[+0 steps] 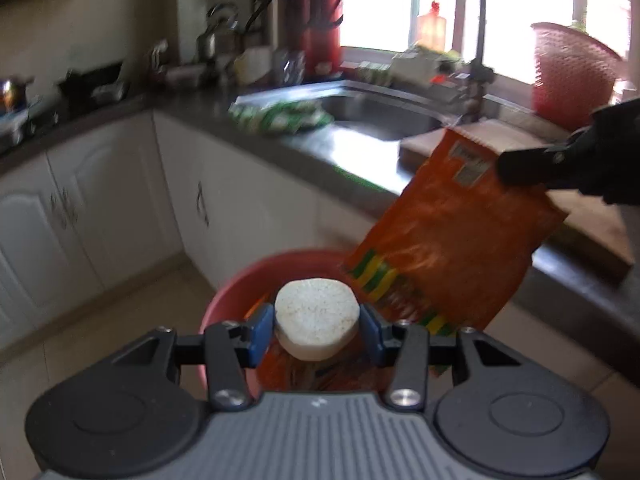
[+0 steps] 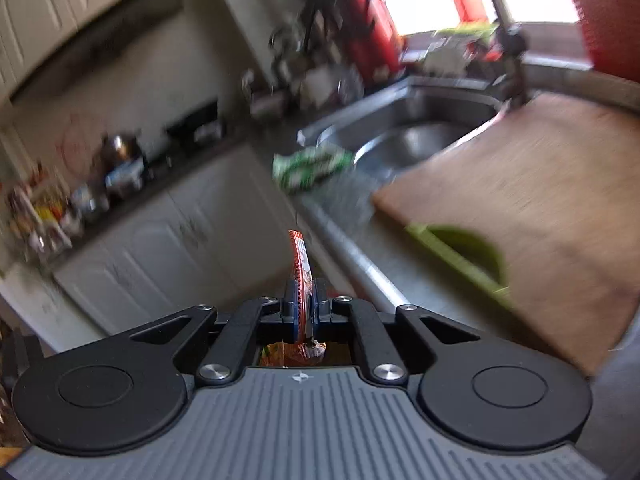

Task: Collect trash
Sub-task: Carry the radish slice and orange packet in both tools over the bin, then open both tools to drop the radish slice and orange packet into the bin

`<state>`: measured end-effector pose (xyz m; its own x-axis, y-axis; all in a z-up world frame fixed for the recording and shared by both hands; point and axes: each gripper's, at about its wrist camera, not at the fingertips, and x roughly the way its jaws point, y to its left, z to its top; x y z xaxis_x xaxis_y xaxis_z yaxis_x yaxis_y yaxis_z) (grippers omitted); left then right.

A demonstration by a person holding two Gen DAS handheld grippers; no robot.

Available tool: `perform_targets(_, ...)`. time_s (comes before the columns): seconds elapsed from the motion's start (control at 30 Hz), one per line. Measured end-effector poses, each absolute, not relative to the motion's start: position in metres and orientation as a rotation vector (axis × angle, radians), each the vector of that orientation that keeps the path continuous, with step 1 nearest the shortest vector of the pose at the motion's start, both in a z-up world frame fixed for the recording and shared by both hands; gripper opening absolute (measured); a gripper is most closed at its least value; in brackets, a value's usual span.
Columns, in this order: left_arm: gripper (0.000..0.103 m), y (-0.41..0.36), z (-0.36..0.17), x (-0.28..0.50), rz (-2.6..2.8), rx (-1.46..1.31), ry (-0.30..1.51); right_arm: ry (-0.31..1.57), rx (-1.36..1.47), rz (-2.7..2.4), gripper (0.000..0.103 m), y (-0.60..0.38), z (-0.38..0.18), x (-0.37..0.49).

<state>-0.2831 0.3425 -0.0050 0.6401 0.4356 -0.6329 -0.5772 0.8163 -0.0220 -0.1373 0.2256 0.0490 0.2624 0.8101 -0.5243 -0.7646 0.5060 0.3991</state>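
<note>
in a kitchen, the left gripper (image 1: 317, 322) grasps a white round slice (image 1: 316, 312) between its blue pads (image 1: 261, 330), poised just above a pink bin (image 1: 240, 292) on the tiled floor. beside it the right gripper (image 2: 306, 312) is clenched on the top edge of an orange snack bag (image 1: 448, 236), which hangs tilted with its lower corner at the bin's rim. orange wrappers already lie inside the bin. a green wrapper (image 1: 280, 118) waits on the grey counter (image 1: 360, 176) next to the sink (image 1: 384, 116), and a green scrap (image 2: 464, 252) rests at the edge of the wooden board (image 2: 540, 200). both views are smeared by motion. the drop looks near: best to bring each piece squarely over the bin's mouth, steady the hands, and let the bag's lower end enter first, since a limp bag freed at the rim could slide out onto the floor.
</note>
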Motion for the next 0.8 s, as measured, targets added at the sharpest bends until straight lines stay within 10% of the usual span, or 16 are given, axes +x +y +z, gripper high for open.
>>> perform_targets(0.3,0.046,0.367,-0.058,-0.278,0.589,-0.305,0.752,0.916,-0.128,1.035,0.009,0.304,-0.013,-0.119)
perform_targets(0.47,0.047,0.374,-0.066,-0.274,0.594,-0.324,0.804,0.921,-0.155,1.029,0.030,0.314,-0.017,-0.116)
perform_targets(0.57,0.059,0.375,-0.062,-0.279,0.603,-0.340,0.803,0.871,-0.152,1.035,0.054,0.311,-0.004,-0.123)
perform_targets(0.8,0.082,0.370,-0.039,-0.289,0.673,-0.325,0.800,0.798,-0.141,1.008,0.064,0.278,0.018,-0.148)
